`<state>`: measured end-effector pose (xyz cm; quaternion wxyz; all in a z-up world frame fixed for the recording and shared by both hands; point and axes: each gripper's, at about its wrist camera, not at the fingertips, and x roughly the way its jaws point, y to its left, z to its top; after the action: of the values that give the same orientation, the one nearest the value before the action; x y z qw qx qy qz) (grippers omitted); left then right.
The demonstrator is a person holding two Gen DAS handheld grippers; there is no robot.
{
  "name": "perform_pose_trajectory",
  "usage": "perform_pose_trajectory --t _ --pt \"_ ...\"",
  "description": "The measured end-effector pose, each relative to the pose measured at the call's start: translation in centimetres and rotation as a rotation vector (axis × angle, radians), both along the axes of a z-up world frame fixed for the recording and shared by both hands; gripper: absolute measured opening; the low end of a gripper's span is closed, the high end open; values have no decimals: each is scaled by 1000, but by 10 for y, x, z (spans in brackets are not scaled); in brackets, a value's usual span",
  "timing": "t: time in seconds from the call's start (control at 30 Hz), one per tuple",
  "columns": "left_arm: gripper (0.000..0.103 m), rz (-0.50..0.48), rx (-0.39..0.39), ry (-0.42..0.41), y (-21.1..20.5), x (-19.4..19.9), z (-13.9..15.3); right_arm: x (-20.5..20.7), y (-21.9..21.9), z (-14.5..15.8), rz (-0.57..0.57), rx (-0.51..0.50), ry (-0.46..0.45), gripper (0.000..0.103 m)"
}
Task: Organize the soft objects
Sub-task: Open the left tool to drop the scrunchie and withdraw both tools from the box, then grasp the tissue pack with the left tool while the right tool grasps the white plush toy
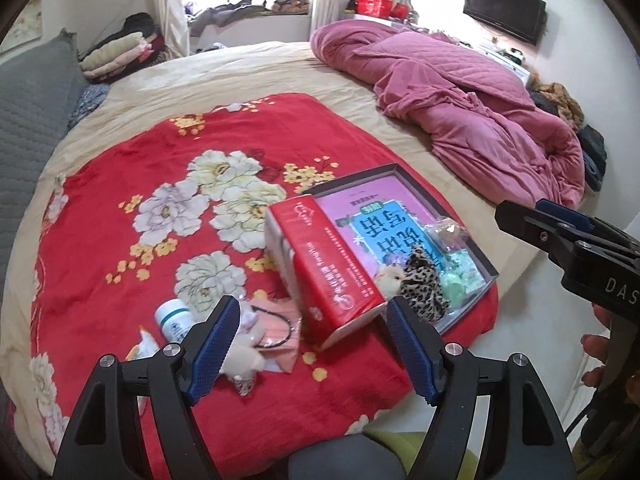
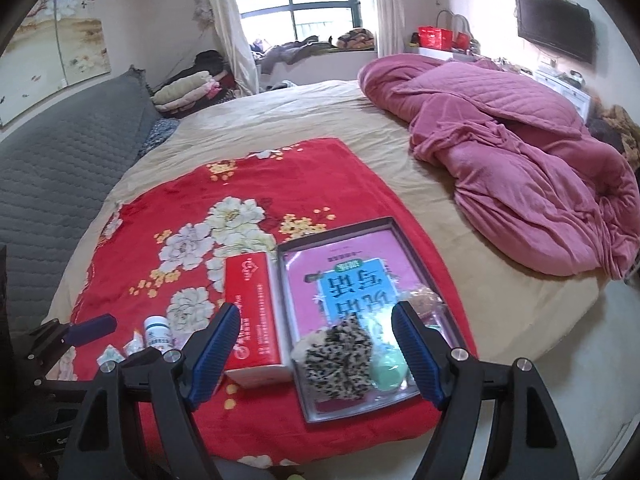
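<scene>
Both grippers hovering above the near edge of the bed (image 2: 280, 128), nothing held: left gripper (image 1: 310, 344) with jaws well apart and empty, right gripper (image 2: 316, 350) likewise spread and empty. Soft things split between two spots on the red floral blanket (image 1: 120, 220). Already gathered in the shallow tray (image 2: 384, 226), at 5 o'clock on the blanket: a leopard-print plush (image 2: 340, 360), a pale green soft piece (image 2: 386, 374) touching it, a small cream fluffy toy (image 1: 390, 278) beside them in the left view, all lying on a pink and blue printed sheet, probably dropped there as the collecting place. Left outside, at 7 o'clock: a beige plush toy (image 1: 244, 356) on a pink cloth with a black cord (image 1: 280, 328), next to a white bottle (image 1: 174, 318) and small packets (image 2: 110, 356). Red box (image 1: 332, 268) leaning against the tray's left rim, between the loose plush and the tray, likely an obstacle for a straight carry. Plenty of bare blanket toward 12 o'clock, open sheet beyond; heaped pink quilt (image 2: 520, 160) well apart at 2 o'clock. Tray's near corner close to the mattress edge, so little margin there. Likely next: beige plush, within reach of the left jaws.
</scene>
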<state>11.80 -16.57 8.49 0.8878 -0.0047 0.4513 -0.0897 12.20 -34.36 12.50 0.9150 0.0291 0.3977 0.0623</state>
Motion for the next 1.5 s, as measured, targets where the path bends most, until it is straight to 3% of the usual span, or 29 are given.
perform_pose_trajectory --t 0.63,1.03,1.5 --pt "77 123 -14 -18 71 -35 6 -17 60 12 119 -9 -23 78" --pt "77 239 0 5 134 -57 -7 -21 105 -6 213 -26 6 78" --pt "77 310 -18 48 175 -68 -30 -23 154 -31 308 -59 52 78"
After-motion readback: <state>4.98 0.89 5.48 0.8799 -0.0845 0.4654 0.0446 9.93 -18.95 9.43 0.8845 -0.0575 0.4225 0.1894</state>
